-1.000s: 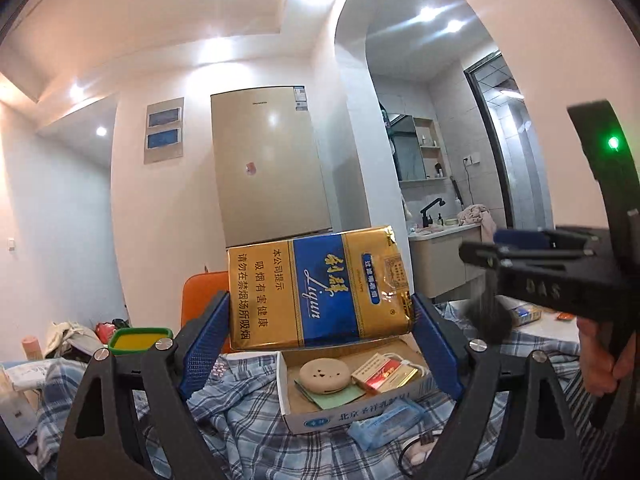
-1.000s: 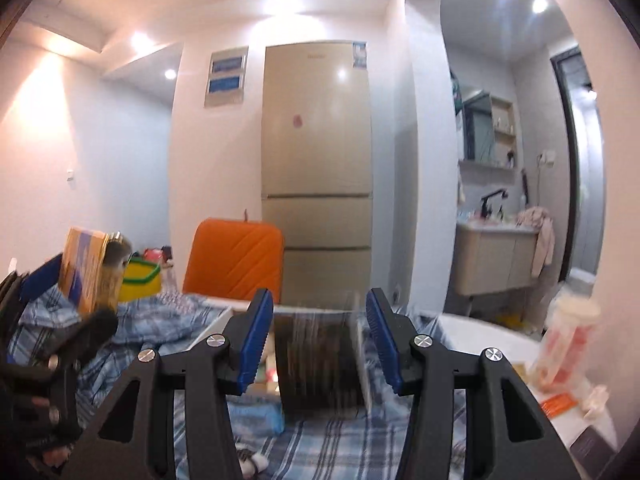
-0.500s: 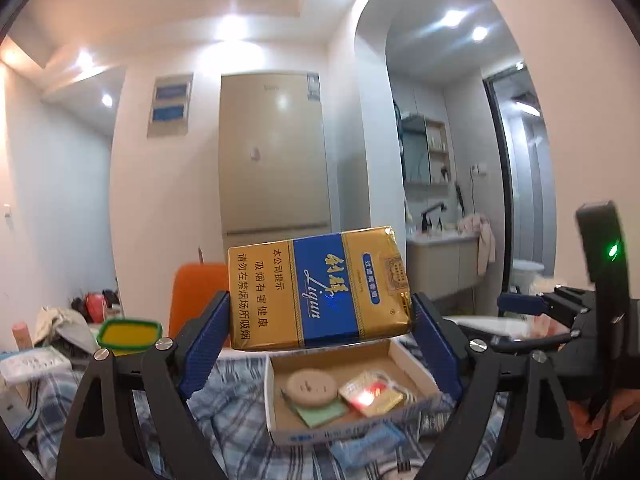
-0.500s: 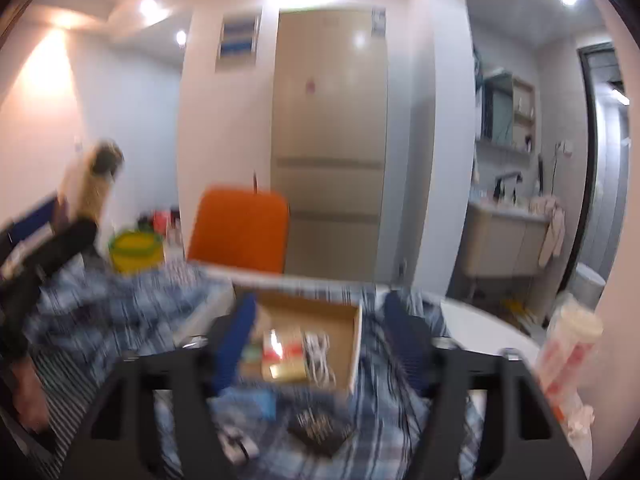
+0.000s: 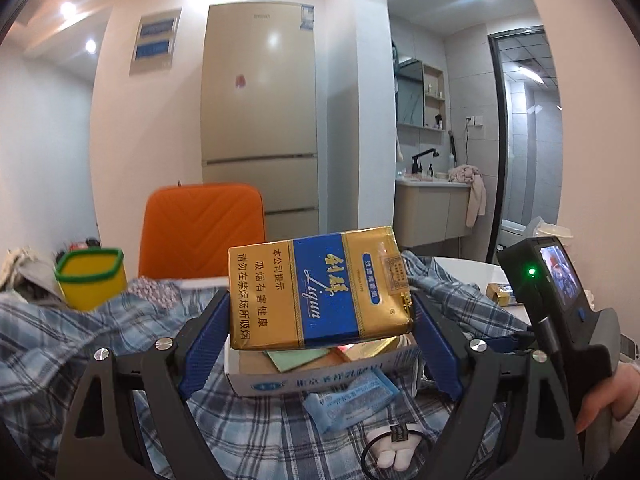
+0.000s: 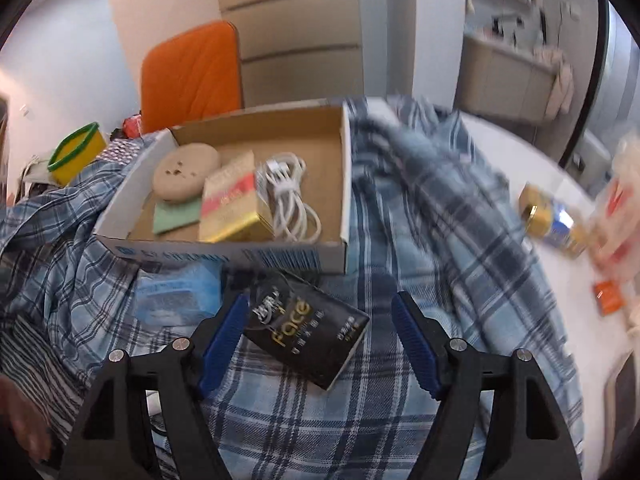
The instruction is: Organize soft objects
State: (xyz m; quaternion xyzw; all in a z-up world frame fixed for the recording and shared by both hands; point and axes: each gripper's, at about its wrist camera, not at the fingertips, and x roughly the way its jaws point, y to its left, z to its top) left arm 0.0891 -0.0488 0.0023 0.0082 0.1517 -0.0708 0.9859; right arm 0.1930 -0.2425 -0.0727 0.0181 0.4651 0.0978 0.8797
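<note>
**Soft pack pinched aloft; black pack between spread fingers**

Left hand-held gripper (image 5: 320, 322): pressed onto a gold-and-blue pack (image 5: 318, 292), blue pads against its two short ends, long side level, printed face toward the camera. Held in the air above and just ahead of an open box (image 5: 320, 376), hiding most of its contents. Just nearer than the box, below the pack: a blue pouch (image 5: 352, 400) on plaid cloth (image 5: 60, 344). Nearest the camera: a white item ringed by black cord (image 5: 394, 450). Far left: a yellow tub with green rim (image 5: 90, 280). Behind: an orange chair (image 5: 202, 228) and a beige fridge (image 5: 260, 112).

Right hand-held gripper (image 6: 320, 338): spread wide, pinching nothing. Between the fingers, closer to the left one: a black pack (image 6: 306, 336) lying flat and skewed on the plaid cloth (image 6: 440, 216); contact with the left pad impossible to tell. Ahead: the box (image 6: 344, 184), holding a round beige disc (image 6: 186, 170), a green pad (image 6: 174, 216), a gold-and-red pack (image 6: 232, 204) and a coiled white cable (image 6: 288, 196). Left of the black pack: the blue pouch (image 6: 178, 296). Far right, blurred, on the white bench (image 6: 560, 208): another gold-and-blue pack (image 6: 552, 222).
</note>
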